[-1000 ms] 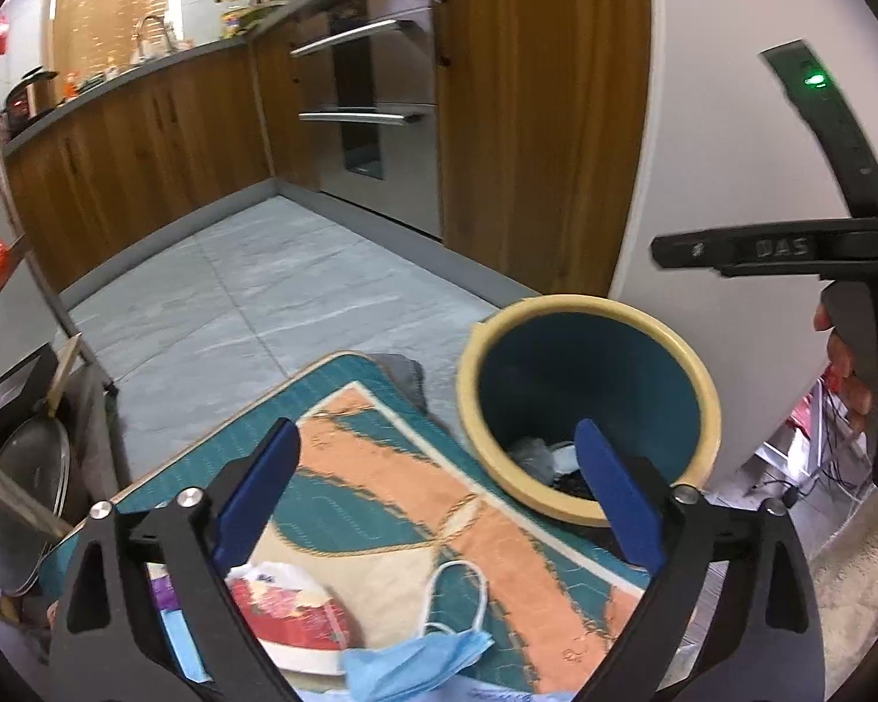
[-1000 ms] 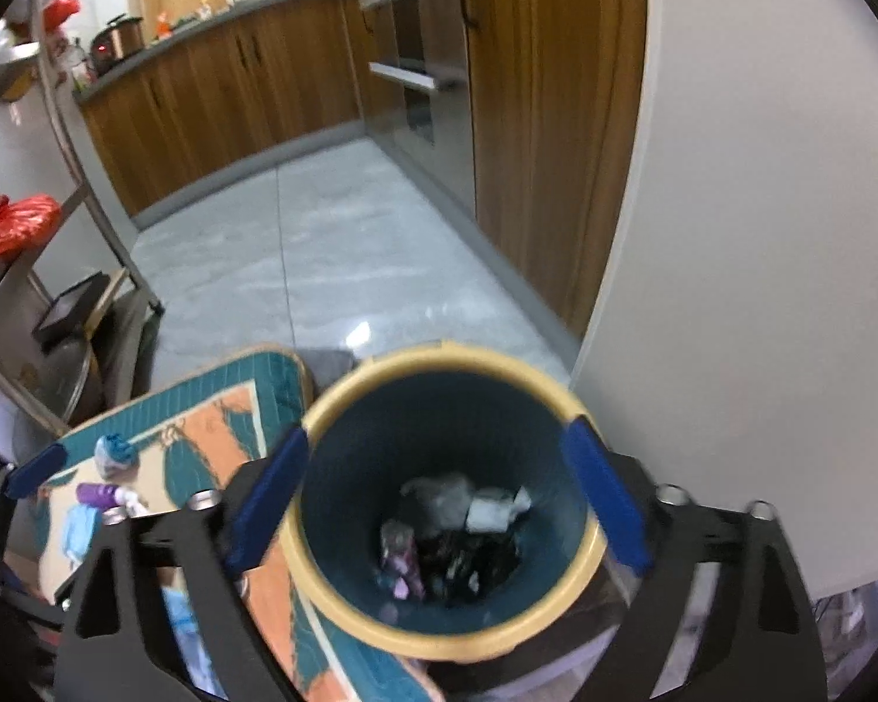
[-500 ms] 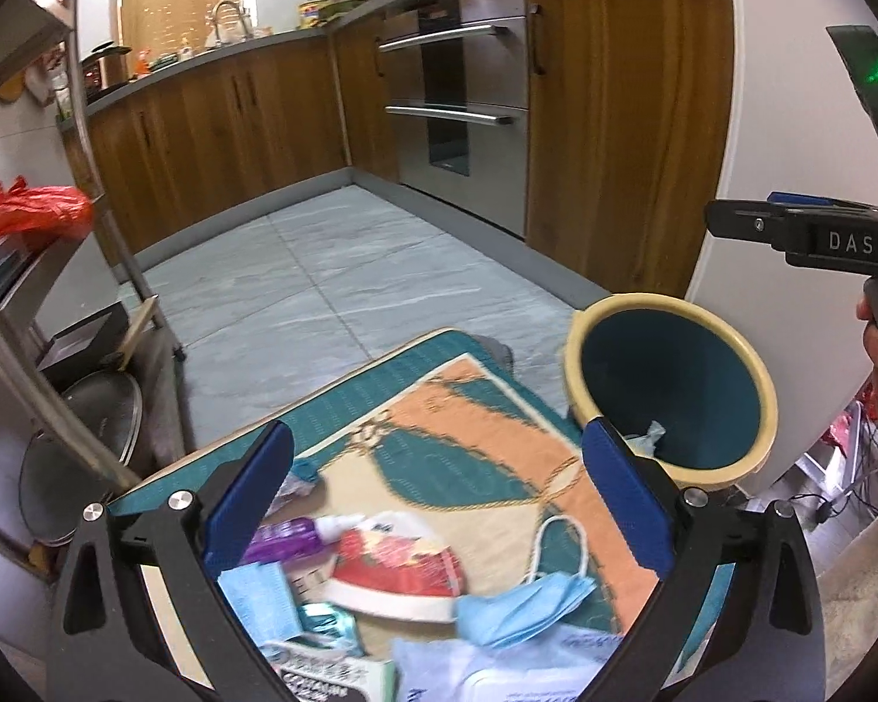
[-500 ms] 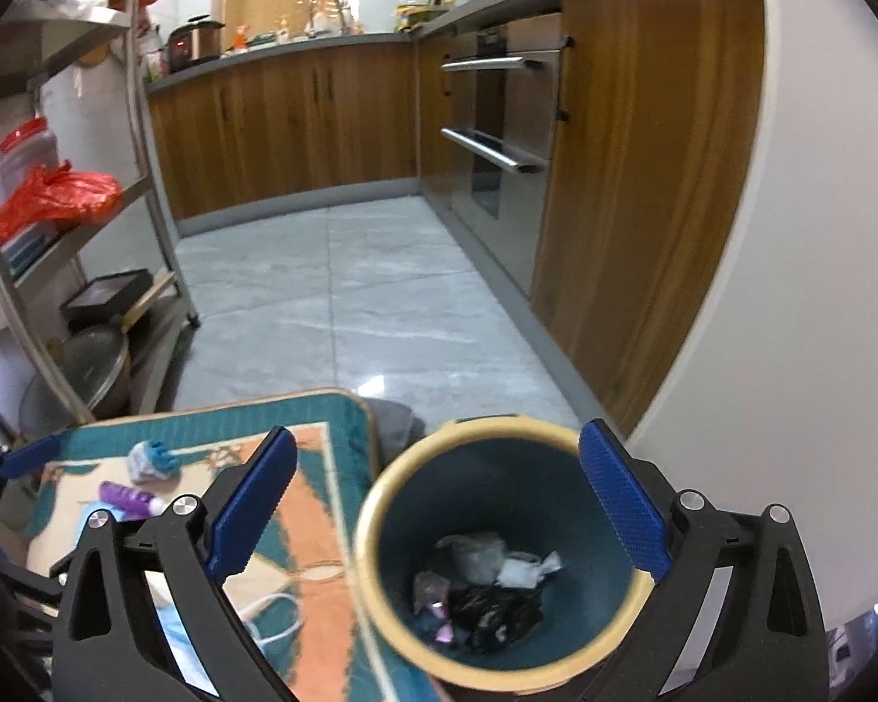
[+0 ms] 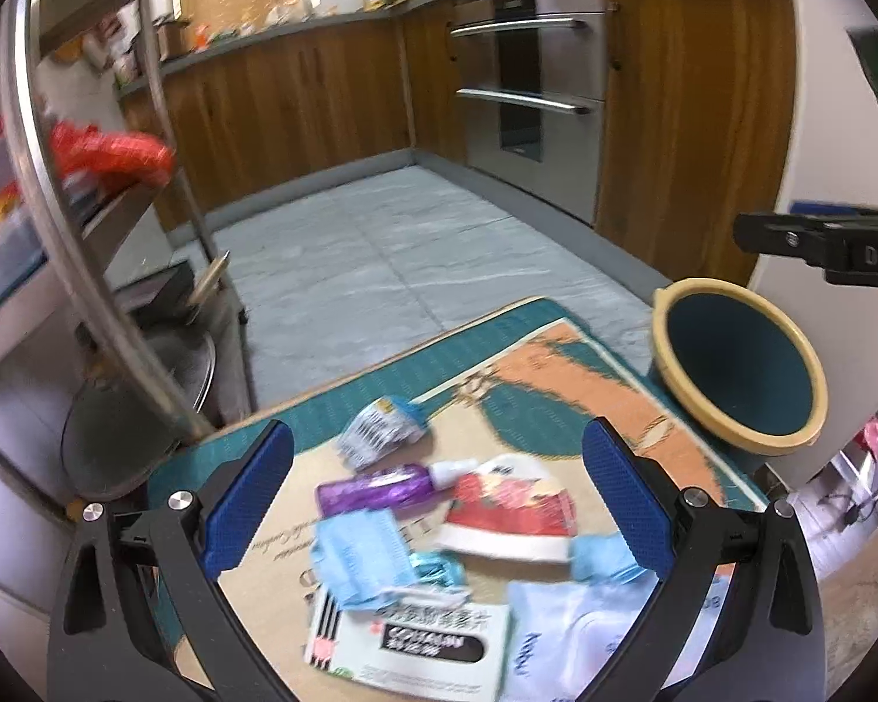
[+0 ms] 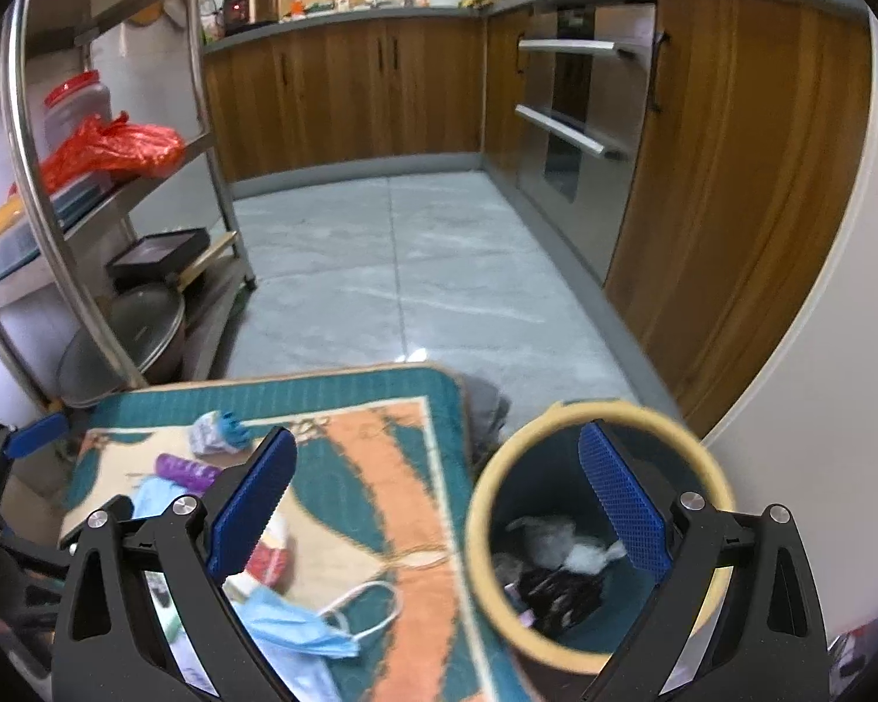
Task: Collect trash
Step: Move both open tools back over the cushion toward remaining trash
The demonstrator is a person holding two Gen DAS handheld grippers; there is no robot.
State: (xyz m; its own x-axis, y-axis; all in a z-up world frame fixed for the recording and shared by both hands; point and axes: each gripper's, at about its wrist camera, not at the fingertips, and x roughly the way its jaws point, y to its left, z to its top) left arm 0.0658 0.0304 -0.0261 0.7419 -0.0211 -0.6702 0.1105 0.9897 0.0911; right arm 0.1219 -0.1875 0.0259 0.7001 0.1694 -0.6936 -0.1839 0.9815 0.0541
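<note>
Trash lies on a teal and orange rug (image 5: 497, 374): a purple tube (image 5: 374, 491), a red and white packet (image 5: 509, 512), a crumpled white and blue wrapper (image 5: 380, 430), blue face masks (image 5: 357, 556) and a white box (image 5: 410, 637). My left gripper (image 5: 436, 506) is open and empty above this pile. A blue bin with a yellow rim (image 5: 737, 362) stands at the rug's right edge. My right gripper (image 6: 439, 503) is open and empty, over the gap between rug and bin (image 6: 591, 532), which holds trash. A face mask (image 6: 298, 626) lies below it.
A steel shelf rack (image 6: 117, 222) with pots, a black box and a red bag stands on the left. Wooden cabinets and steel drawers (image 6: 573, 134) line the back and right. A white wall (image 6: 849, 351) is behind the bin. Grey tile floor (image 6: 392, 269) lies beyond the rug.
Both grippers have swung left and back from the bin. The left view now holds the trash pile; the right view now shows the rug as well as the bin.
</note>
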